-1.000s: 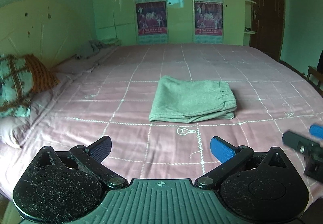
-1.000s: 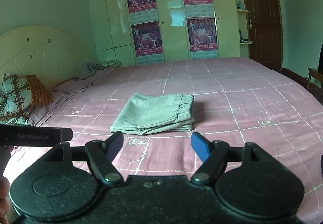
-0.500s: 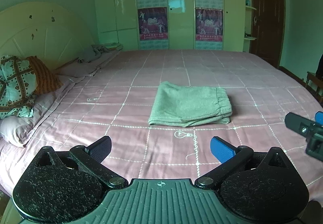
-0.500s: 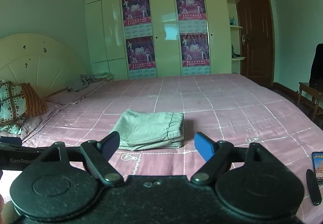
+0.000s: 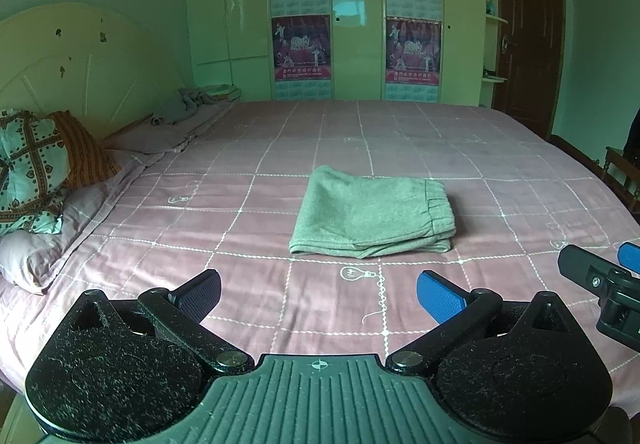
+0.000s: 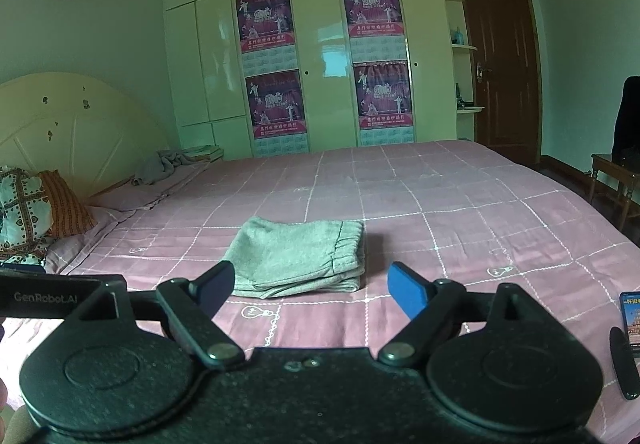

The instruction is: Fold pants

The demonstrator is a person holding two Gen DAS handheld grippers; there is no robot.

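Grey pants folded into a compact stack mid-bed on the pink checked sheet, elastic waistband to the right. Soft, light, limp; likely best pinched at the layered near edge. Left gripper wide open, empty. Right gripper just opening, nothing between pads.

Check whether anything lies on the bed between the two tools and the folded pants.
Nothing visible does. Only bare pink sheet separates the open left tool and the open right tool, whose jaws have just been opening with nothing between them, from the folded pants.
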